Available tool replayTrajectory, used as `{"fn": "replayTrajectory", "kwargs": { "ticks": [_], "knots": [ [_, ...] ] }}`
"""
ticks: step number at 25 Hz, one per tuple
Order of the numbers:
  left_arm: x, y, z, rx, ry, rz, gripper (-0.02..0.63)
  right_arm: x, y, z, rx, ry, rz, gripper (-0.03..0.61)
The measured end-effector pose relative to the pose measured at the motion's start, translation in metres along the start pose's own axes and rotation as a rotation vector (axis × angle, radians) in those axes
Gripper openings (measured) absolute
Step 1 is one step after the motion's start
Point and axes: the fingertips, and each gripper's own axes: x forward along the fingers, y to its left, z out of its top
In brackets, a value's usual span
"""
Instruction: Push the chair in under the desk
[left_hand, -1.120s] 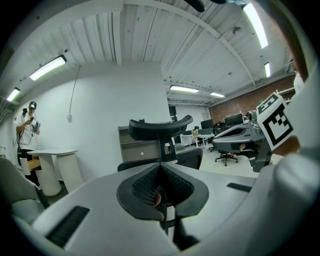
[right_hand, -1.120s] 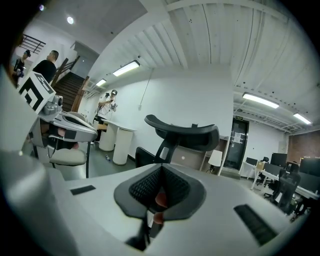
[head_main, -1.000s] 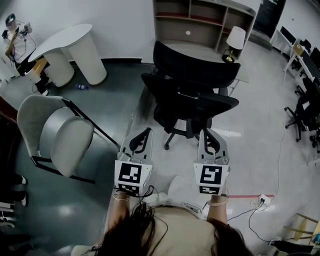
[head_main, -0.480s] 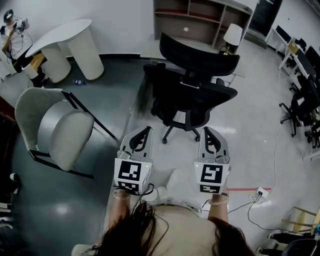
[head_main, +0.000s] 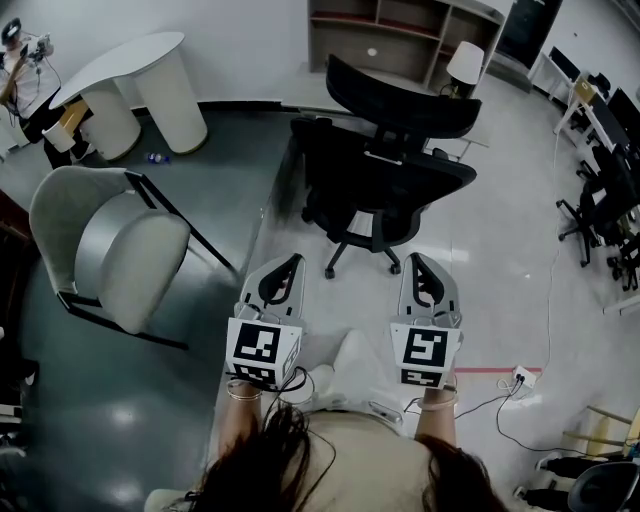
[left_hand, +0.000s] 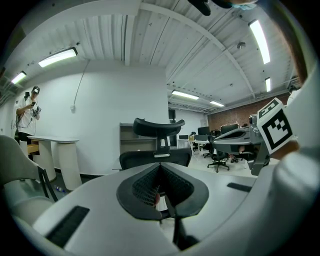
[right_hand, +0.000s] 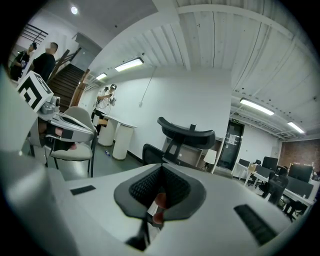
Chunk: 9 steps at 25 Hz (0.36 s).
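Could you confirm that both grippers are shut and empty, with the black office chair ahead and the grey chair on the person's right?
Not quite: the head view shows the grey chair on the person's left. The rest holds: the left gripper and right gripper are shut and empty, with the black office chair ahead.

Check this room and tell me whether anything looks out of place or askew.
The black office chair stands pulled out on open floor, turned askew to the desk behind it. A small item lies loose on the floor by the white table.
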Motion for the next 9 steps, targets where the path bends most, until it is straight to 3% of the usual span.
{"fn": "replayTrajectory", "kwargs": {
  "ticks": [5,9],
  "knots": [
    [-0.0039,0.0004,-0.0051,-0.012,0.017,-0.002,0.011,-0.002,0.0027,0.0007,-0.004,0.005,-0.009,0.02],
    [-0.0065,0.0059,-0.0058,-0.07,0.013,-0.013,0.011,-0.0015,0.0067,0.0058,-0.018,-0.004,-0.011,0.021]
  ]
}}
